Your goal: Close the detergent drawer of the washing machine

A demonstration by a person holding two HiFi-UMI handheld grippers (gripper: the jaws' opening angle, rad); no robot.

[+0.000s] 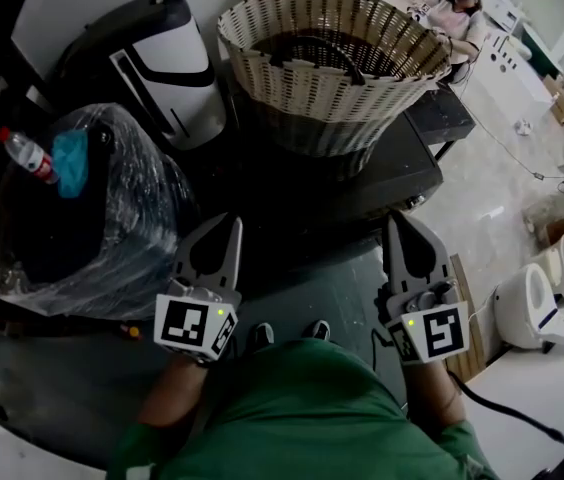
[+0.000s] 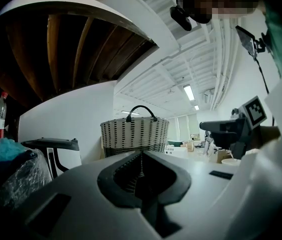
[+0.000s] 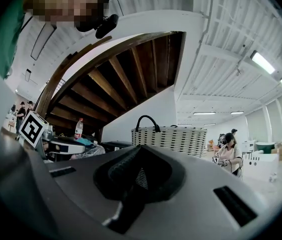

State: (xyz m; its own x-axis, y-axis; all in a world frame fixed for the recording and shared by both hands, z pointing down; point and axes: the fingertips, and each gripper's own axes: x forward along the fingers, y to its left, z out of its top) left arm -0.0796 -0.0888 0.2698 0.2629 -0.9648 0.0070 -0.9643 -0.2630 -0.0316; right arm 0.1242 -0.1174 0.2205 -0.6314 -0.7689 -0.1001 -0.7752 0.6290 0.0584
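No washing machine or detergent drawer shows in any view. In the head view my left gripper (image 1: 229, 224) and right gripper (image 1: 398, 218) are held side by side in front of the person's green-clad body. Both point forward toward a low black table (image 1: 402, 173). Each has its jaws closed together to a point with nothing between them. The left gripper view looks along the shut left gripper (image 2: 141, 156) and shows the right gripper (image 2: 226, 130) off to the right. The right gripper view looks along the shut right gripper (image 3: 140, 155).
A large wicker basket (image 1: 332, 58) stands on the black table. At the left is a plastic-wrapped black bin (image 1: 72, 218) with a bottle (image 1: 30, 156) on it, and a black-and-white appliance (image 1: 152, 58) behind. A seated person (image 1: 457, 13) is far back; white fixtures (image 1: 527, 308) stand at the right.
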